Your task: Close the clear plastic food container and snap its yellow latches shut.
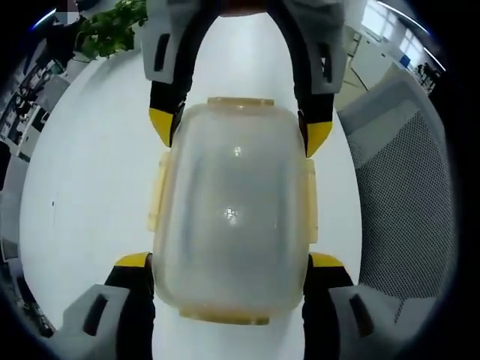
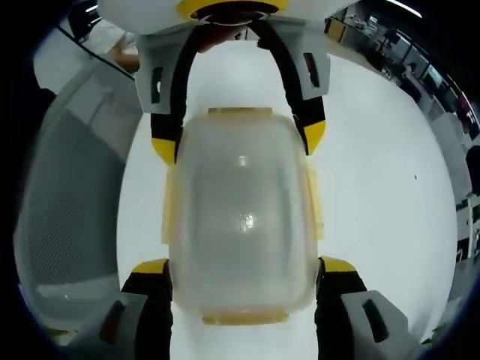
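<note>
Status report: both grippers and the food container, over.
Left gripper and right gripper each straddle an end of the clear container. Lid on, yellow latches look down. White table, nothing obstructing.

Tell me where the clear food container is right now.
The clear food container sits on the white table, centred in both views, between the left gripper at one end and the right gripper at the other.

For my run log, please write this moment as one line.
container: lid on, on white table | left gripper: jaws astride near end | right gripper: jaws astride opposite end | latch state: cannot tell
</note>
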A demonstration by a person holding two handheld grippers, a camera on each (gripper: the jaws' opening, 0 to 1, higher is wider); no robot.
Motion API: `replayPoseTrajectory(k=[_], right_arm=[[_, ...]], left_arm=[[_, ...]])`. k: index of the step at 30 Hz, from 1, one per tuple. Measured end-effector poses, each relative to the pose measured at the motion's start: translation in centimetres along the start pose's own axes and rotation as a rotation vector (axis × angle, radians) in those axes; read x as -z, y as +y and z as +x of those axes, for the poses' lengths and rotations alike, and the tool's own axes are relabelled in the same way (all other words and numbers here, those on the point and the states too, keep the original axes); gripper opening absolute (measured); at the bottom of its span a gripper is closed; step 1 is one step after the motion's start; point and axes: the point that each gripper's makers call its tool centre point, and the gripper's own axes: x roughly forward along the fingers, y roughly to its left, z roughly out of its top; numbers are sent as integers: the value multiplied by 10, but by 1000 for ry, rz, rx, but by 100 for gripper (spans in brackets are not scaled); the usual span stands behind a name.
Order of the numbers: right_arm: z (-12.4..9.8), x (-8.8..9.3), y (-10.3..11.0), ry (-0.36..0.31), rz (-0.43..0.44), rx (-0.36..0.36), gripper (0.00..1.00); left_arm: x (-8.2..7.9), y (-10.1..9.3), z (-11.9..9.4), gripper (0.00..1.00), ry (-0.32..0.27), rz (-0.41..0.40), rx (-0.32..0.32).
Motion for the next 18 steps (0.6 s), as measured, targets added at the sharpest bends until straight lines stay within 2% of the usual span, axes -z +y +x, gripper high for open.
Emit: replayPoseTrajectory(k=[18], right_arm=[[12, -29, 5, 15, -1, -1, 79]], left_arm=[[29, -2, -10, 81, -13, -7, -1]])
